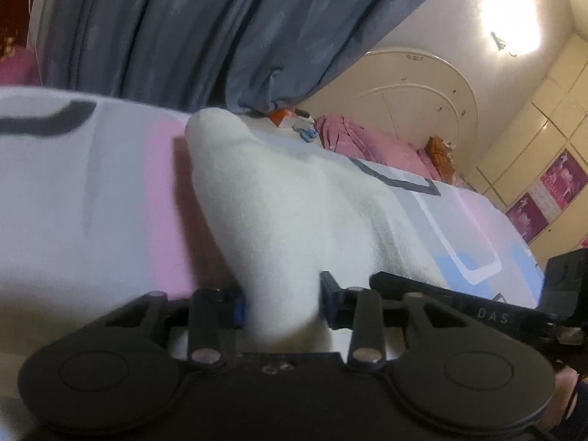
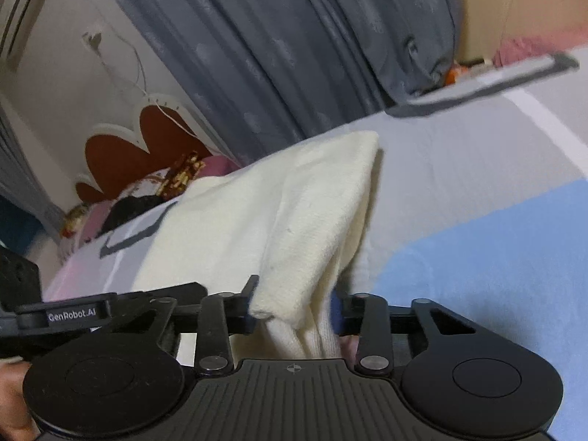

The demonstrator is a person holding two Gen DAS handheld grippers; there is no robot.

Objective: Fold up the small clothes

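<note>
A small cream-white knitted garment (image 1: 279, 198) lies on the patterned bed sheet (image 1: 92, 191), one edge drawn up toward the cameras. My left gripper (image 1: 281, 305) is shut on a bunched fold of that edge. In the right wrist view the same garment (image 2: 279, 198) runs away from me as a folded flap, and my right gripper (image 2: 297, 312) is shut on its near corner. The two grippers sit close side by side: a black finger (image 1: 459, 297) of the right one shows at the lower right of the left wrist view.
A grey curtain (image 1: 183, 18) hangs behind the bed. Pink bedding (image 1: 352, 136) and small items lie by the cream headboard (image 1: 415, 88). Wardrobe doors (image 1: 544, 128) stand at the right. A heap of clothes (image 2: 147, 198) lies at the bed's far left.
</note>
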